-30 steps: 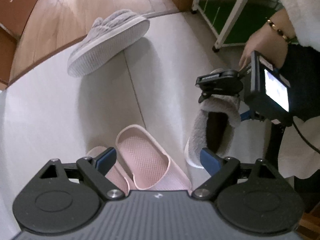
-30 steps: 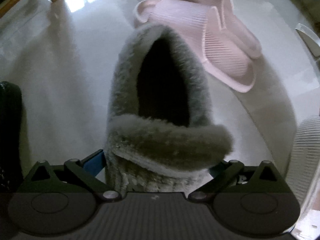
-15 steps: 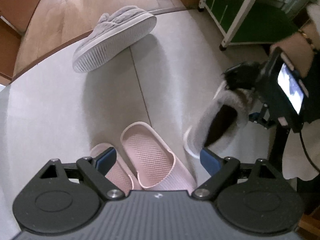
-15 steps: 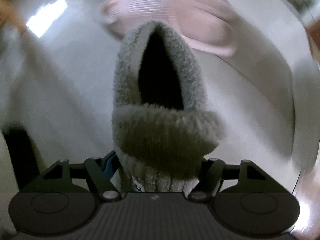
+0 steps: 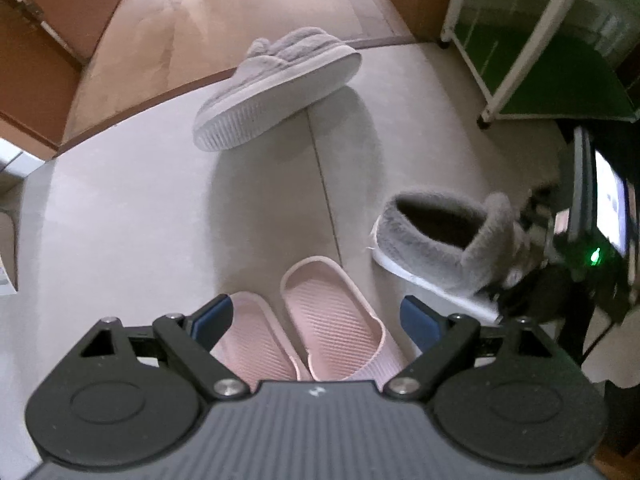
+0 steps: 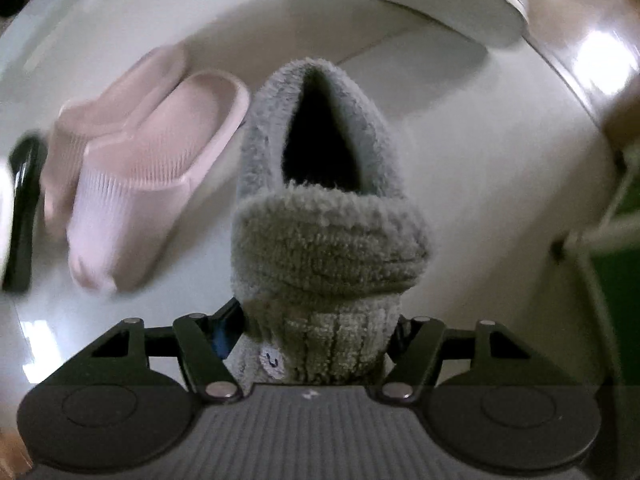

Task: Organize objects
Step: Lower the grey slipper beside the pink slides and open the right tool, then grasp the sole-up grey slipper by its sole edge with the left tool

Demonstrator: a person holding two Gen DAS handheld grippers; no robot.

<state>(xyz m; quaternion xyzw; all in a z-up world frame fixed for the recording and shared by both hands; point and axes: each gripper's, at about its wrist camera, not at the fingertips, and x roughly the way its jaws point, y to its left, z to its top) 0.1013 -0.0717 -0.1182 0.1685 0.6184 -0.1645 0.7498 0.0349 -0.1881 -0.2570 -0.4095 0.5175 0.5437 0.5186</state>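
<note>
My right gripper (image 6: 316, 332) has the heel of a grey fluffy slipper (image 6: 320, 240) between its pads, and its jaws are closing on it. In the left wrist view that slipper (image 5: 440, 240) sits at the right, toe end toward the middle, with the right gripper (image 5: 560, 248) blurred behind it. A second grey slipper (image 5: 276, 92) lies tilted on its side farther back, sole showing. A pair of pink slippers (image 5: 332, 312) lies side by side on the pale floor. My left gripper (image 5: 314, 314) hangs open above them, holding nothing.
A white-framed rack with green panels (image 5: 540, 40) stands at the back right. Wooden flooring (image 5: 200, 20) and a brown door (image 5: 40, 40) lie beyond the pale tiles. A white box (image 5: 6, 260) sits at the left edge.
The right gripper has rolled about a quarter turn with the grey slipper in it, swinging the slipper round beside the pink pair. Its jaws have narrowed on the heel. The left gripper has stayed put.
</note>
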